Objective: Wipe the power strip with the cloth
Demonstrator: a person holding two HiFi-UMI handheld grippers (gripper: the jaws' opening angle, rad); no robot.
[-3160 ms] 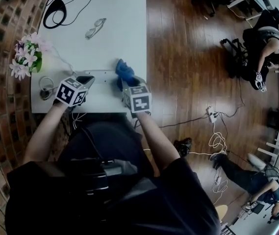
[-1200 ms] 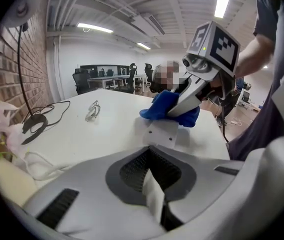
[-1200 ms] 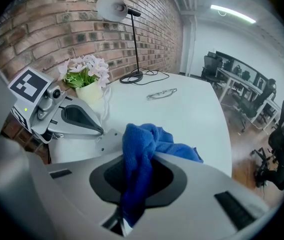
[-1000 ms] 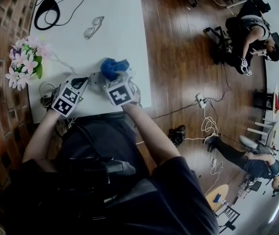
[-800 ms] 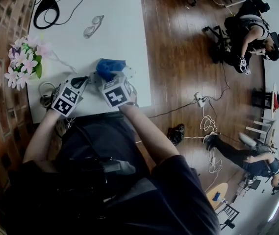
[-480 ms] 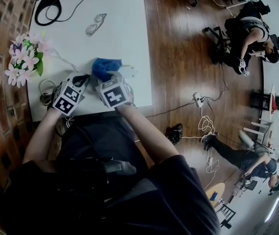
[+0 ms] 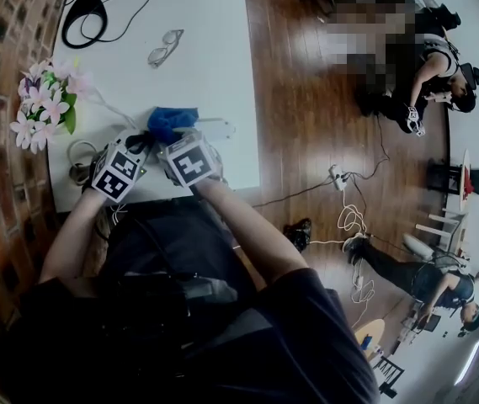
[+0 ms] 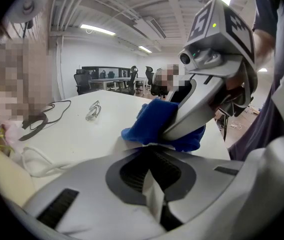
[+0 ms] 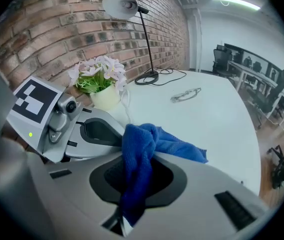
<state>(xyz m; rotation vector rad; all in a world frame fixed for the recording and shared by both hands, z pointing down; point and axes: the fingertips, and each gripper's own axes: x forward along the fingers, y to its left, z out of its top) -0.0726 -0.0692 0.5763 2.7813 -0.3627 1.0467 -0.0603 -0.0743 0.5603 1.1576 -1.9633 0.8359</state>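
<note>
right gripper (image 9: 130,211) jaws grasping blue cloth (image 9: 142,156) at 9 o'clock end of power strip (image 7: 212,128); left gripper (image 8: 154,196) jaws clenched, just beside at 8 o'clock; white desk (image 7: 201,45)

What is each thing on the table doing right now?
right gripper: fingers shut on the cloth.
left gripper: fingers shut.
cloth: bunched up, pinched by the right gripper.
power strip: lying flat on the table.
glasses: lying on the table, untouched.
flowers: standing upright.
</note>
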